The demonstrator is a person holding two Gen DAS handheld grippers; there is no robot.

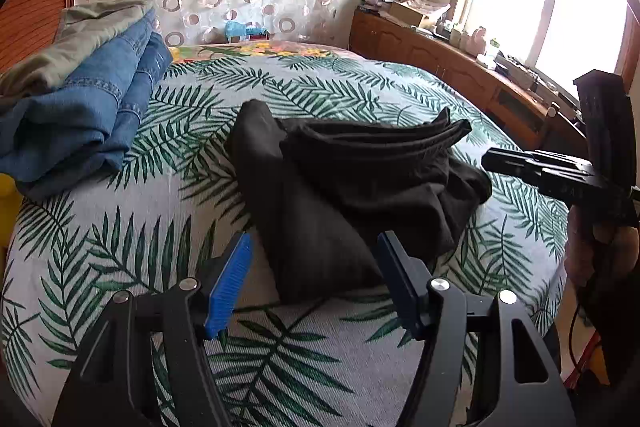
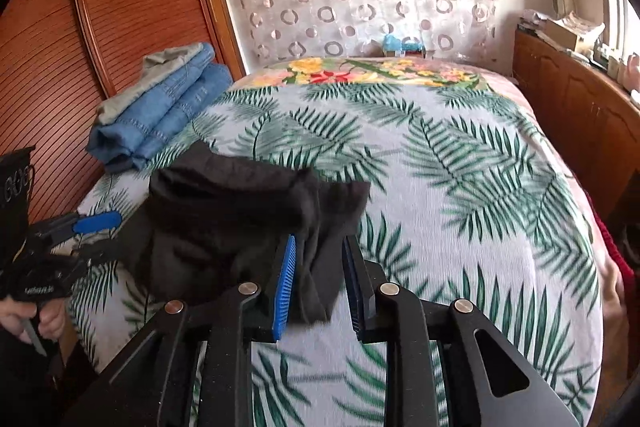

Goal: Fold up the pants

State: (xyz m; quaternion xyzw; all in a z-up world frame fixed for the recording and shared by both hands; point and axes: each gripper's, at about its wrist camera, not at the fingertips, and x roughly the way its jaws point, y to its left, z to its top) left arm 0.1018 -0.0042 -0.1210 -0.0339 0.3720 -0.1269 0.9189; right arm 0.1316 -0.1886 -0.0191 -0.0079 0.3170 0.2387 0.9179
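Black pants [image 1: 344, 187] lie bunched and partly folded on the leaf-print bedspread [image 1: 160, 227]; they also show in the right wrist view [image 2: 224, 215]. My left gripper [image 1: 312, 283] is open, its jaws on either side of the near end of the pants, not closed on them. My right gripper [image 2: 320, 283] is open, with a loose black flap of the pants hanging between its jaws. The right gripper also shows at the right edge of the left wrist view [image 1: 560, 175]. The left gripper shows at the left of the right wrist view [image 2: 96, 227].
A stack of folded blue jeans [image 1: 96, 99] with a grey-green garment [image 1: 80, 35] on top lies at the bed's far left, also in the right wrist view [image 2: 168, 107]. A wooden sideboard [image 1: 460, 67] with clutter runs under the window at right. A wooden wardrobe [image 2: 100, 7] stands left.
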